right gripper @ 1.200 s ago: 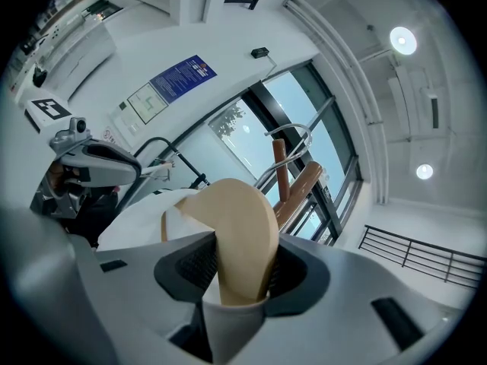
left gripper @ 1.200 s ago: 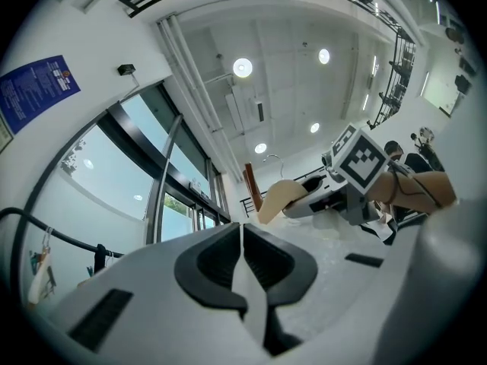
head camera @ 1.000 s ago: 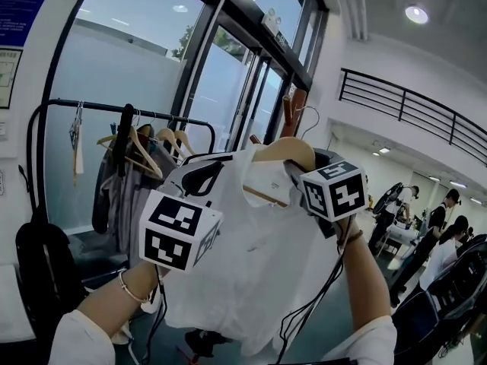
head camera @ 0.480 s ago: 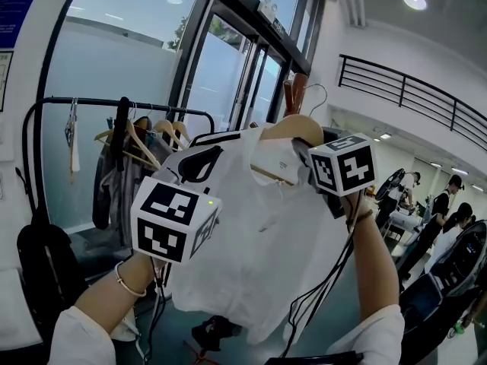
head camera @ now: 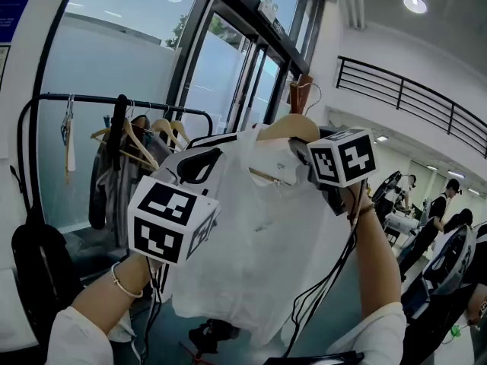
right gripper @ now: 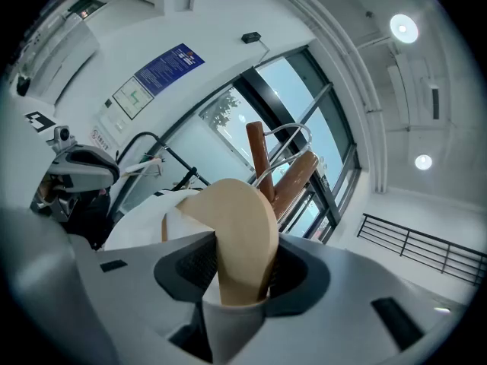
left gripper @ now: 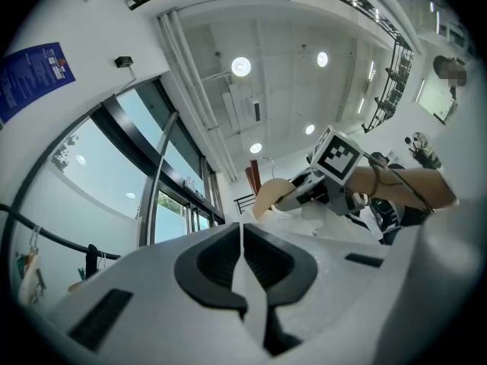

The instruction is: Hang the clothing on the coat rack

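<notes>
The white shirt is carried on a wooden hanger, held aloft to the right of the coat rack, on which other hangers and garments are hung. The hanger's shoulder is clamped by the right gripper, and a fold of the shirt is pinched in the closed left gripper. Since a second ago the hanger has been raised slightly.

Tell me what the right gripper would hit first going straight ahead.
Probably the glass doors: the right gripper, shut on the wooden hanger, points at them, with the coat rack off to its left. Depth is unclear.
</notes>
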`<state>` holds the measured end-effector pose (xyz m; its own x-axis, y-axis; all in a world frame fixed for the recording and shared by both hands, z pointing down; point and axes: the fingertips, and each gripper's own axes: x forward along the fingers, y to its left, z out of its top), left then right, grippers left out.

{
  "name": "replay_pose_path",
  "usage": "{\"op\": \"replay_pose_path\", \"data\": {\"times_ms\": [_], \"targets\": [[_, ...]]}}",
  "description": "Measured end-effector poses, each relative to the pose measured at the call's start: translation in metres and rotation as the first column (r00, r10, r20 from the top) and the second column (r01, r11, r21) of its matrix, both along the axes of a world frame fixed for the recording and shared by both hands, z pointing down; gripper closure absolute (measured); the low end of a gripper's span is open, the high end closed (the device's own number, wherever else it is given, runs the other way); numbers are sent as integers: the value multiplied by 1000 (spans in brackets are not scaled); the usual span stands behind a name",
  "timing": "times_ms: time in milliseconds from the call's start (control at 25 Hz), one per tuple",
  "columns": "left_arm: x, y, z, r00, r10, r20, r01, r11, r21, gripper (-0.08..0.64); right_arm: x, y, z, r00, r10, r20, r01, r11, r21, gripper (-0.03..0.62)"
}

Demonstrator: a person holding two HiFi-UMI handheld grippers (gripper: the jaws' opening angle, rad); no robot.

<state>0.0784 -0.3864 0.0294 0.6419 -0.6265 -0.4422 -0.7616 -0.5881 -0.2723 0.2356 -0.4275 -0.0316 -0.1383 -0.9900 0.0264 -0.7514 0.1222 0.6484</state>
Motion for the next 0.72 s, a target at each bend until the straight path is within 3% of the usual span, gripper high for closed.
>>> {"op": "replay_pose_path", "data": {"times_ms": [720], "targets": [[0,-18,14,1000,27,9,-27,999,-20,551,-11,-20,12,1000,-4,-5,4,999,-41,411]]}}
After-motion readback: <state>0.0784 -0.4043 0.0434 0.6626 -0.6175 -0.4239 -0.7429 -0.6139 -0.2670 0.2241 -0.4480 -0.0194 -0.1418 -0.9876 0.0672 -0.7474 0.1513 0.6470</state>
